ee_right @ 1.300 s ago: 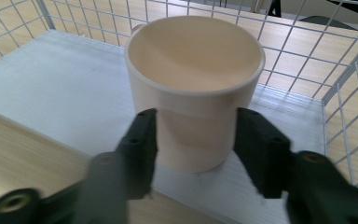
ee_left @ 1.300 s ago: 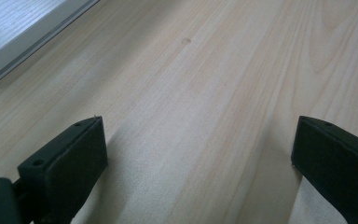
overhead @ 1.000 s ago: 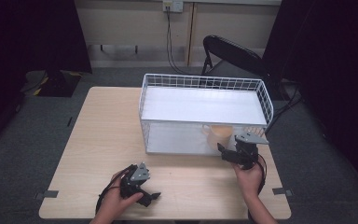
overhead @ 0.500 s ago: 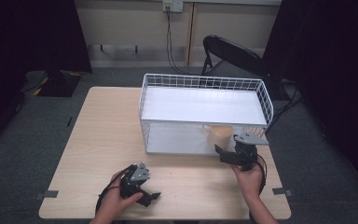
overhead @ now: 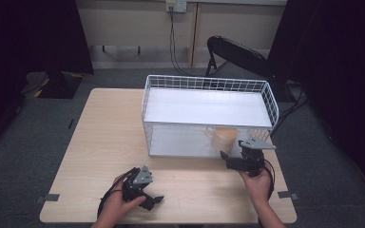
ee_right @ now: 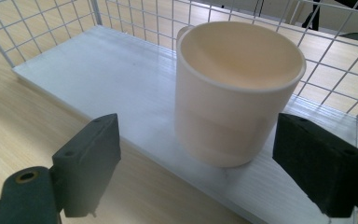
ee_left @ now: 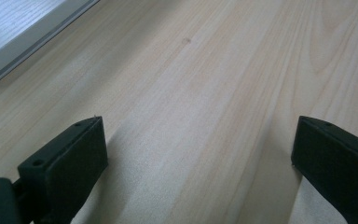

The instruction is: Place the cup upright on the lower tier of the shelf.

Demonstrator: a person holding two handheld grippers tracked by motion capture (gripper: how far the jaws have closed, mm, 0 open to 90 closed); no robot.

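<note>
At the near edge of the wooden worktop (overhead: 104,137), the person's left hand (overhead: 116,206) holds the left hand-held gripper (overhead: 145,192) low over the bare wood. In the left gripper view its jaws stand wide apart with nothing between them, only wood grain below, and a corner of a white board shows at the upper left. A black cable (overhead: 105,202) loops beside that hand.

To the right, the person's right hand (overhead: 256,183) holds the right hand-held gripper (overhead: 233,161) just in front of the wire rack (overhead: 206,83). Its jaws are also spread wide and empty. In the right gripper view they frame the cream cup (ee_right: 235,100) without touching it; the cup sits a little beyond the jaw tips.

The cup (overhead: 222,137) stands upright on the rack's lower white shelf (ee_right: 98,79), near the shelf's front edge and toward the rack's right end. Its long axis is vertical, with the open mouth facing up. A small handle sticks out on its left side in the high view. From above, the rack's upper white shelf (overhead: 209,107) covers part of the cup, and the wire mesh rises behind and to the right of it.

Beyond the worktop, a black folding chair (overhead: 235,52) stands on grey carpet (overhead: 38,114). Cables hang down the back wall from an outlet (overhead: 176,5). Dark curtains (overhead: 332,57) close in both sides.
</note>
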